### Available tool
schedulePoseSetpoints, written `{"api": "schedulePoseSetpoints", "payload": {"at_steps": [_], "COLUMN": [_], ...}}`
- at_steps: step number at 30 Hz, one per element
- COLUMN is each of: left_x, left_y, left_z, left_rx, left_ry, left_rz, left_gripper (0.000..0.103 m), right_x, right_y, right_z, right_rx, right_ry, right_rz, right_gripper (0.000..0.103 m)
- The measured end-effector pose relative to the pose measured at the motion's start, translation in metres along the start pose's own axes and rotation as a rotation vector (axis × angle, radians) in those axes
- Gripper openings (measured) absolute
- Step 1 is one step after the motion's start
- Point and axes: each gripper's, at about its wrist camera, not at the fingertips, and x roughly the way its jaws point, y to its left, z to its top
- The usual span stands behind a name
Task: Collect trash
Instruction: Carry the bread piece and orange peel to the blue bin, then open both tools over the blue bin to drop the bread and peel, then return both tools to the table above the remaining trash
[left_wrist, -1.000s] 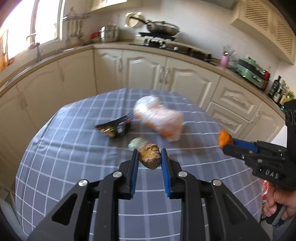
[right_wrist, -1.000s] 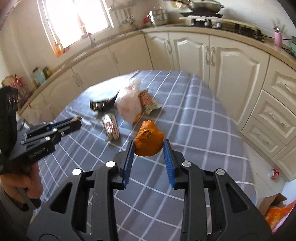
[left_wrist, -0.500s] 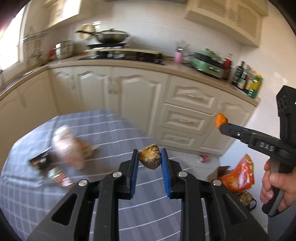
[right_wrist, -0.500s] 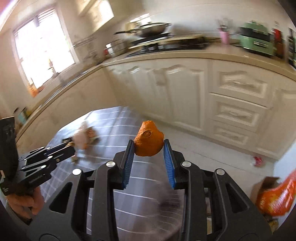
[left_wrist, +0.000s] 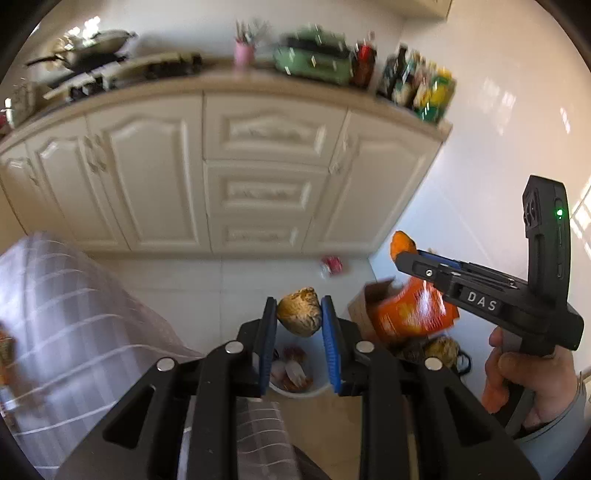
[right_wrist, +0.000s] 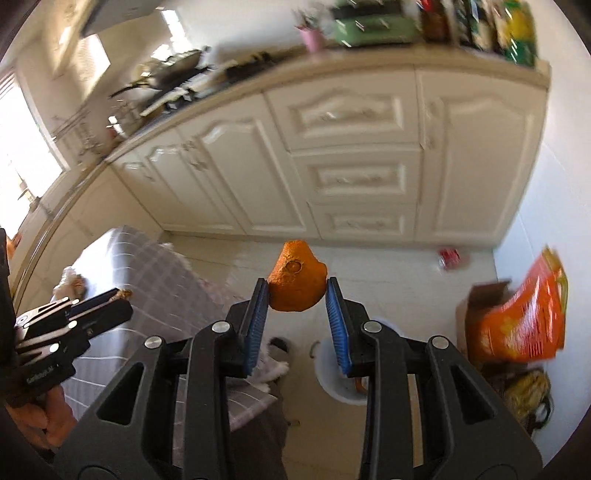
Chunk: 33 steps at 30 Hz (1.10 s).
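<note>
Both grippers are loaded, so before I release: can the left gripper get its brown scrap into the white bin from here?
Probably yes: the left gripper holds the brown scrap right above the open white bin, nothing between.

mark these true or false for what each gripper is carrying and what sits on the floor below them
1. The left gripper has its jaws shut on a crumpled brown lump of trash. True.
2. The right gripper is empty. False: it grips a piece of orange peel.
3. A round white bin with scraps inside sits on the floor under the left gripper. True.
4. The orange snack bag lies on the checked tablecloth. False: it leans in a brown cardboard box on the floor by the wall.
5. The drawers of the cream cabinet are pulled open. False: they are closed.
</note>
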Motion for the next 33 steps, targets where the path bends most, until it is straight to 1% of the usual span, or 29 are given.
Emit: {"api": "schedulePoseSetpoints", "payload": {"at_steps": [4,7,10,14,15,17,18,19,20,21,22,23,24,26,28,30,33], "left_x": [0.051,0.086,0.115,0.148,0.153,0.163,0.168,0.171,0.174,0.174,0.172,0.171,0.17,0.169,0.166,0.159,0.148], "left_y": [-0.019,-0.03,-0.037,-0.04,-0.039,-0.035,-0.033,-0.032,-0.031,-0.028,-0.025,-0.024,-0.022,-0.018,-0.015,-0.015,-0.018], "left_z": [0.0,-0.001,-0.002,-0.003,-0.002,-0.001,-0.001,-0.001,0.0,0.001,0.002,0.003,0.005,0.007,0.01,0.012,0.014], "left_rx": [0.023,0.055,0.069,0.062,0.054,0.035,0.032,0.029,0.025,0.012,0.0,-0.004,-0.011,-0.026,-0.031,-0.033,-0.03], "left_ry": [0.107,0.175,0.236,0.312,0.323,0.342,0.348,0.353,0.36,0.356,0.331,0.316,0.317,0.322,0.311,0.296,0.269], "left_rz": [0.0,0.011,0.004,-0.011,-0.018,-0.027,-0.025,-0.025,-0.02,0.003,0.019,0.018,0.014,0.029,0.037,0.054,0.061], "left_gripper": [0.023,0.023,0.023,0.023,0.023,0.024,0.024,0.036,0.067,0.079,0.086,0.086,0.086,0.086,0.087,0.089,0.09], "right_x": [0.025,0.041,0.06,0.082,0.089,0.099,0.104,0.107,0.108,0.108,0.108,0.107,0.105,0.102,0.097,0.093,0.087], "right_y": [-0.034,-0.047,-0.059,-0.074,-0.078,-0.083,-0.088,-0.091,-0.094,-0.098,-0.101,-0.104,-0.105,-0.107,-0.108,-0.108,-0.106], "right_z": [-0.01,-0.016,-0.019,-0.022,-0.023,-0.024,-0.026,-0.027,-0.028,-0.029,-0.03,-0.031,-0.031,-0.032,-0.033,-0.034,-0.034], "right_rx": [0.075,0.105,0.132,0.174,0.184,0.205,0.225,0.24,0.251,0.264,0.276,0.291,0.296,0.302,0.307,0.306,0.306], "right_ry": [0.061,0.097,0.137,0.177,0.2,0.22,0.227,0.23,0.225,0.22,0.218,0.211,0.204,0.193,0.182,0.172,0.164], "right_rz": [-0.008,-0.003,-0.002,0.01,0.015,0.018,0.018,0.016,0.013,0.006,0.003,-0.006,-0.015,-0.023,-0.033,-0.046,-0.058], "right_gripper": [0.032,0.032,0.032,0.032,0.032,0.034,0.048,0.067,0.069,0.072,0.077,0.08,0.086,0.089,0.096,0.096,0.097]}}
